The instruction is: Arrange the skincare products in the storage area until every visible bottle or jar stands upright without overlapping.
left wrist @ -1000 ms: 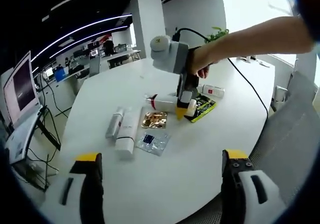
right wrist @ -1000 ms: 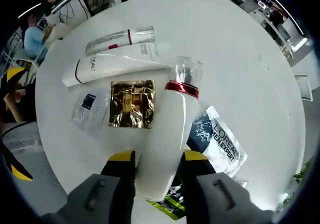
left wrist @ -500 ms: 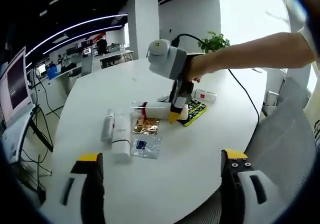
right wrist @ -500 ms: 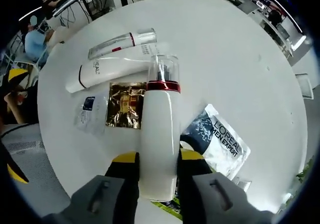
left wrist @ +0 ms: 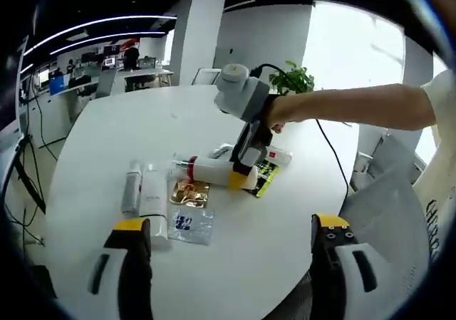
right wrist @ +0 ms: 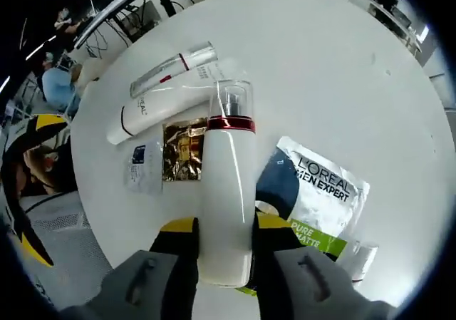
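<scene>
Fingers (right wrist: 178,252) of the right gripper (right wrist: 217,243), yellow-tipped, are closed on the lower body of a white pump bottle with a red collar and a clear cap (right wrist: 226,192), which is held lengthwise between them above the round white tabletop (right wrist: 342,70). In the left gripper view the same bottle (left wrist: 212,169) is seen lying roughly level in the right gripper (left wrist: 238,178), just above the tabletop (left wrist: 107,135), with a person's hand (left wrist: 274,113) and bare forearm reaching in from the right.

Under and beside the held bottle, several products lie flat. A crinkled gold foil sachet (right wrist: 184,151) is seen just beside the bottle, and a clear sachet with a dark blue label (right wrist: 143,167) lies beside that. Past them a long white tube with dark lettering (right wrist: 167,106) lies on its side, and a slim clear bottle with a red band (right wrist: 171,70) lies alongside it, close to or touching it. On the other side of the held bottle a white, dark blue and green printed sachet (right wrist: 317,202) is spread flat, and a small white container (right wrist: 360,259) lies beyond its edge.

Both fingers (left wrist: 125,263) of the left gripper (left wrist: 228,270) are spread wide with nothing between them, hovering over the near edge of the tabletop, well apart from the products.
</scene>
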Demonstrator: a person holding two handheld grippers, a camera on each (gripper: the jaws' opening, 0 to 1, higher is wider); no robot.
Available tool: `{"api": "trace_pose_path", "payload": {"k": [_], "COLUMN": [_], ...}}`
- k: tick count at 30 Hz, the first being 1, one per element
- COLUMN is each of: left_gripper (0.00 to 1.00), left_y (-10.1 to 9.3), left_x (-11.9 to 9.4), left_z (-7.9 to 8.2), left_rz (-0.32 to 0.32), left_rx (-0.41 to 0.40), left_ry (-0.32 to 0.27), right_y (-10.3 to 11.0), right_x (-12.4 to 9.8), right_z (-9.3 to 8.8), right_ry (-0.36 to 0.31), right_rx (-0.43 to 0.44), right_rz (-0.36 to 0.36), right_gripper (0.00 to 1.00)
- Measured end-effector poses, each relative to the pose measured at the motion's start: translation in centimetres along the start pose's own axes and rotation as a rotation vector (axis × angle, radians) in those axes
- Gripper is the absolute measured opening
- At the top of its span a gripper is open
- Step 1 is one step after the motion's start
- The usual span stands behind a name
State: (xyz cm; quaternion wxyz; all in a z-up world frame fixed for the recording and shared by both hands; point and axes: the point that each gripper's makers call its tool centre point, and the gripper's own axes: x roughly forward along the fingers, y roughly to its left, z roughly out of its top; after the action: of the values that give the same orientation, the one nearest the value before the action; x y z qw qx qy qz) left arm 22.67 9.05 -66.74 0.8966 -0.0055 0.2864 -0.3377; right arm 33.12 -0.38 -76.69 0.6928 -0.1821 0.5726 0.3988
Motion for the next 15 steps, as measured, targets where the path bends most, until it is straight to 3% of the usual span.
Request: {"api": "trace_pose_path", "payload": {"k": [3, 5, 9, 15], "left_gripper": [0.88, 0.87, 0.85, 0.84], "left_y": [0.2, 0.2, -0.1, -0.4], "left_x": [0.4, 0.6, 1.7, 3.0], "left_z": [-0.2, -0.4, -0.7, -0.9], "left_rz": [-0.032, -0.046, -0.068, -0.106], "left_rx": [-0.021, -0.028, -0.044, -0.084], "left_ry": [0.011, 0.02, 0.039, 0.048], "right_y": [0.3, 0.9, 1.2, 2.0], "right_x": [-0.2, -0.3, -0.5, -0.8], "right_z": [-0.2, -0.2, -0.3, -1.2], "right_ry": [-0.029, -0.045, -0.091, -0.141], "right_rx": [0.04, 0.107, 0.157, 0.306], "right_rz": [0.031, 0.103, 0.179, 0.322], "right_gripper": [0.28, 0.28, 0.28, 0.28]}}
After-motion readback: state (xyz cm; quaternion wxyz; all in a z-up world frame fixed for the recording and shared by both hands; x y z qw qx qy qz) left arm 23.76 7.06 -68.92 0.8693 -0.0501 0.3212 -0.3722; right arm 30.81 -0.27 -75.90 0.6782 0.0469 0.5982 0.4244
